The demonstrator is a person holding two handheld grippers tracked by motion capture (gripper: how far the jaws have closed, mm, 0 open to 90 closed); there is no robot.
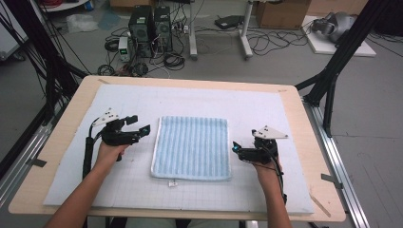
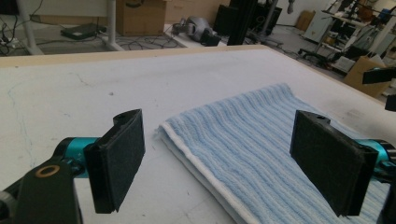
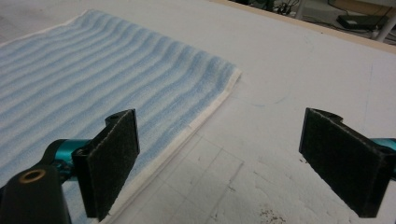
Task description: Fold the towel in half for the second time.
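High view is showing a big worktop (image 1: 57, 142) with a white mat (image 1: 266, 102) lying over it. In the middle of the mat a blue striped towel (image 1: 192, 147) is lying flat. It looks folded, with a white edge along its sides.

The towel is sitting between the two sets of fingers. The left gripper (image 1: 139, 129) is hovering just beside the towel's left edge, near the far corner. The right gripper (image 1: 235, 147) is hovering just beside the towel's right edge, near the close corner.

In the left gripper view, the left gripper (image 2: 224, 158) is holding its fingers (image 2: 119, 158) wide open, with nothing in them. The towel's (image 2: 252, 140) edge is lying just ahead of them, between the two pads.

In the right gripper view, the right gripper (image 3: 229, 158) is also holding its fingers (image 3: 114, 158) wide open and empty. The towel's (image 3: 116, 74) white edge is running past the left finger.

I think the step in hand is grabbing the towel's edges. To do it well, each gripper should be going low, sliding one finger under the white edge and one over it. Both should be pinching all the layers together, so the towel is lifting evenly and not slipping.
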